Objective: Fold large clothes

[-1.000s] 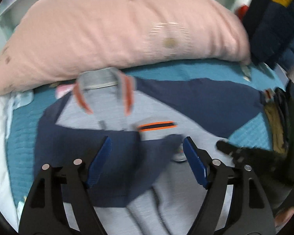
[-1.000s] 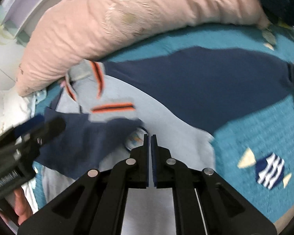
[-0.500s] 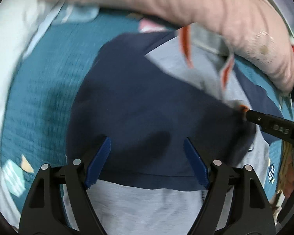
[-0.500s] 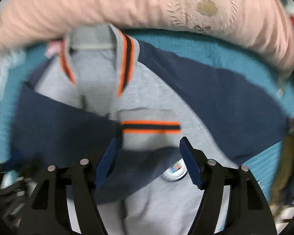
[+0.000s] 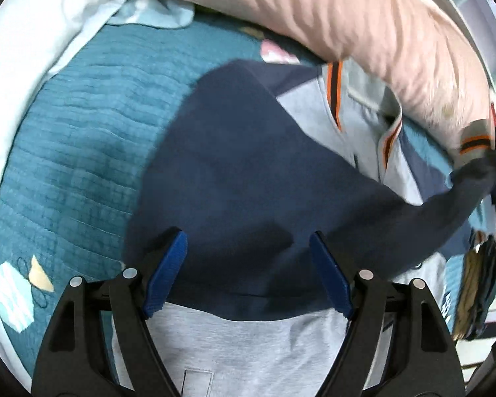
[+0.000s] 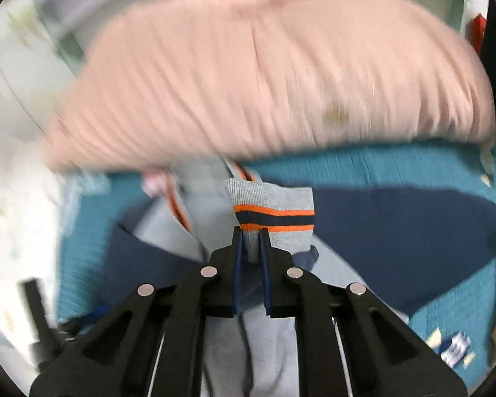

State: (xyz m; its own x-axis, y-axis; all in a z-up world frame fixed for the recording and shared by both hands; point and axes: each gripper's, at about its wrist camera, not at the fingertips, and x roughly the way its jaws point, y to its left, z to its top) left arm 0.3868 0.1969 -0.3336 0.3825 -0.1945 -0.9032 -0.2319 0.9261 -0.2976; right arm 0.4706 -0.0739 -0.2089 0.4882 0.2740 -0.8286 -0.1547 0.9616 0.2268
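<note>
A grey and navy jacket (image 5: 248, 347) with orange-striped collar lies on a teal quilt (image 5: 66, 152). Its navy sleeve (image 5: 254, 178) is folded across the chest. My left gripper (image 5: 248, 258) is open, hovering just above that sleeve near the grey body. My right gripper (image 6: 250, 241) is shut on the sleeve's grey cuff (image 6: 274, 211), which has orange and navy stripes, and holds it raised. The lifted cuff (image 5: 476, 142) shows at the right edge of the left wrist view. The other navy sleeve (image 6: 396, 231) lies spread to the right.
A large pink pillow (image 6: 264, 72) lies right behind the jacket's collar, also seen in the left wrist view (image 5: 330, 16). White bedding (image 5: 23, 33) lies on the left. A stack of dark folded clothes (image 5: 479, 281) sits at the right edge of the quilt.
The right gripper opened over the cuff, then shut on it and lifted it. The left gripper swung left over the folded navy sleeve and stayed open.
</note>
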